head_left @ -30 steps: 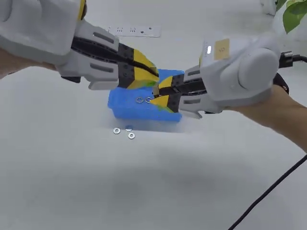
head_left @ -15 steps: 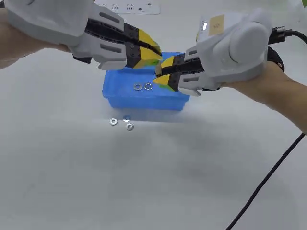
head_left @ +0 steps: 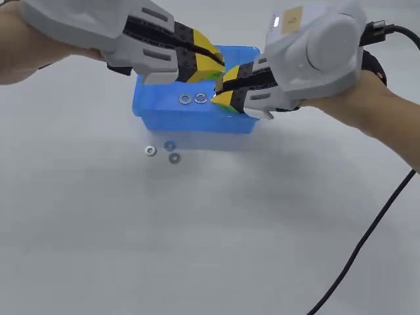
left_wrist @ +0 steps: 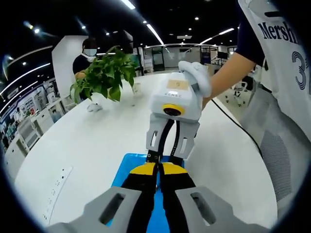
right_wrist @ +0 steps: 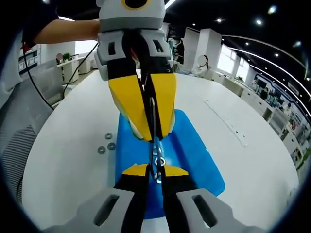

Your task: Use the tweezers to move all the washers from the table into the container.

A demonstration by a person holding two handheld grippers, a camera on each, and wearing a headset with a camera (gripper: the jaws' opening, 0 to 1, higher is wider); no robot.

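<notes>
A blue container (head_left: 157, 111) sits on the white table with two washers (head_left: 192, 99) inside. Three more washers (head_left: 164, 151) lie on the table just in front of it. My left gripper (head_left: 218, 65) and right gripper (head_left: 225, 88) meet tip to tip over the container's right half. In the right gripper view thin metal tweezers (right_wrist: 154, 138) run from my right gripper (right_wrist: 155, 171) up into the left gripper's yellow fingers (right_wrist: 165, 104); both look shut on them. The container (right_wrist: 194, 162) and the loose washers (right_wrist: 107, 144) lie below. The left gripper (left_wrist: 157, 168) faces the right one over the container (left_wrist: 124, 174).
A black cable (head_left: 367, 230) trails over the table at the right. A power strip (right_wrist: 226, 124) lies further back on the table. A potted plant (left_wrist: 104, 75) stands at the far end, with a person (left_wrist: 87, 53) behind it.
The head camera has shifted, so everything sits higher in view. Both grippers stay tip to tip over the container. The washers have not moved.
</notes>
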